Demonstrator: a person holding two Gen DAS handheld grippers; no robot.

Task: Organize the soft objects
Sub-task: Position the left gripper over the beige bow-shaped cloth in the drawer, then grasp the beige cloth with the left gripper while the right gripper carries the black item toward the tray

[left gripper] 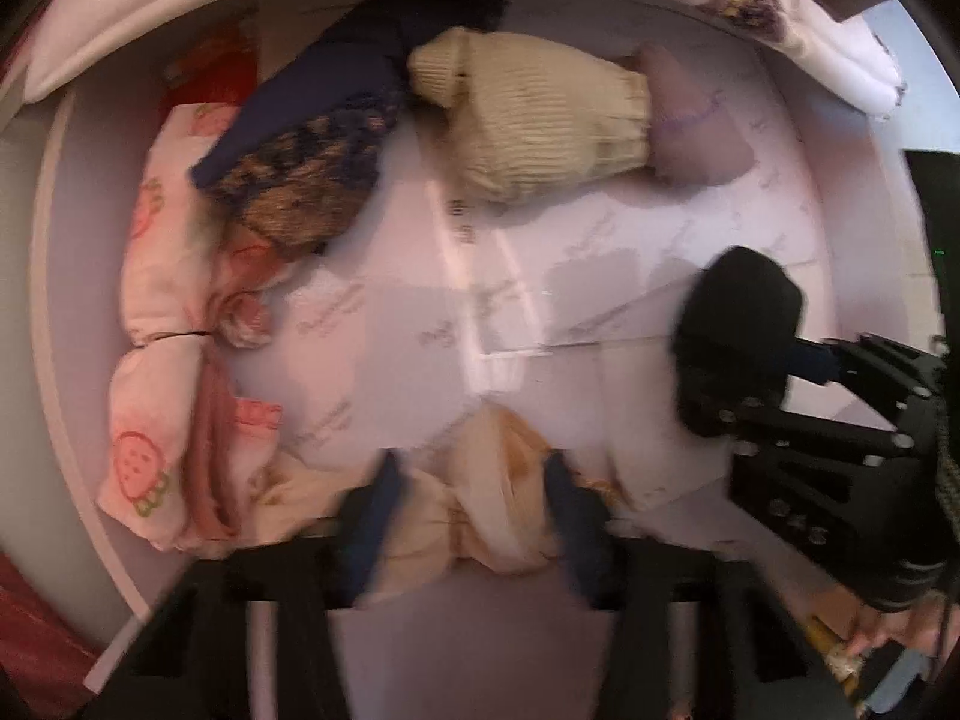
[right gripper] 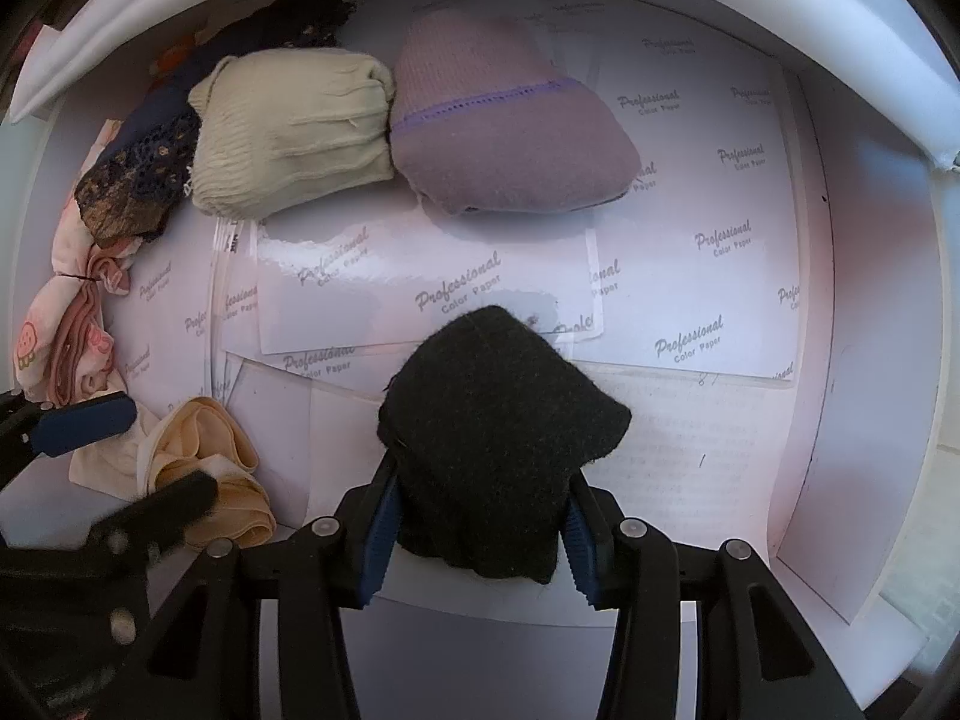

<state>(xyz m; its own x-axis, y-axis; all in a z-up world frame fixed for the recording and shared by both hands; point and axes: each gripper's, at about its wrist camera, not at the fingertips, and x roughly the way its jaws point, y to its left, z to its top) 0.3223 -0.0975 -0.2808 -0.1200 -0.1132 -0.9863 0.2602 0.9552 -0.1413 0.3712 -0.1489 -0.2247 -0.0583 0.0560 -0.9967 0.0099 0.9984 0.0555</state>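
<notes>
My right gripper (right gripper: 480, 516) is shut on a black knit bundle (right gripper: 498, 438) and holds it inside a white box lined with printed paper (right gripper: 720, 240); it also shows in the left wrist view (left gripper: 738, 336). My left gripper (left gripper: 474, 504) has its fingers on both sides of a peach cloth bundle (left gripper: 486, 492), also in the right wrist view (right gripper: 204, 468). Along the back lie a navy-and-brown knit bundle (left gripper: 312, 168), a cream knit bundle (right gripper: 288, 132) and a lilac bundle (right gripper: 510, 138). A pink strawberry-print bundle (left gripper: 162, 360) lies at the left.
The white box wall (right gripper: 864, 360) curves around the right side. A white cloth with purple print (left gripper: 810, 18) hangs over the back rim. Something red (left gripper: 222, 72) shows in the back left corner.
</notes>
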